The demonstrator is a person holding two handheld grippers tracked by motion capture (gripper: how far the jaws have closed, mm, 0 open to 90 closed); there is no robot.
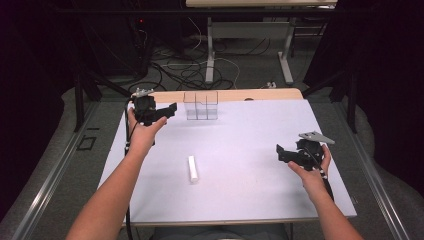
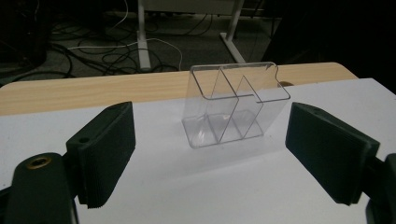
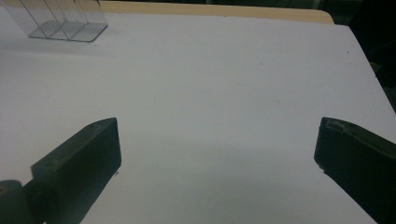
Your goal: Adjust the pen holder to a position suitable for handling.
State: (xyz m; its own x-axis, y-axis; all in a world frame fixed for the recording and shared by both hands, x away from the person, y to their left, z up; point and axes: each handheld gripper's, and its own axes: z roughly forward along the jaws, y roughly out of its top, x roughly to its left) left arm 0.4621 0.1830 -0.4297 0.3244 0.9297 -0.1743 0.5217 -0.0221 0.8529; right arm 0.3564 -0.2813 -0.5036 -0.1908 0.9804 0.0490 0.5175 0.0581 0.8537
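A clear plastic organizer with several compartments stands upright near the table's far edge, seen again ahead of the jaws in the left gripper view and at the top left corner in the right gripper view. A small white bar lies flat near the table's middle. My left gripper is held just left of the organizer, open, jaws wide and empty. My right gripper hovers over the table's right side, open with nothing between its jaws.
The white table top has a wooden strip along its far edge. Beyond it are cables on the floor and the legs of another desk. Dark frame posts stand to the left and right.
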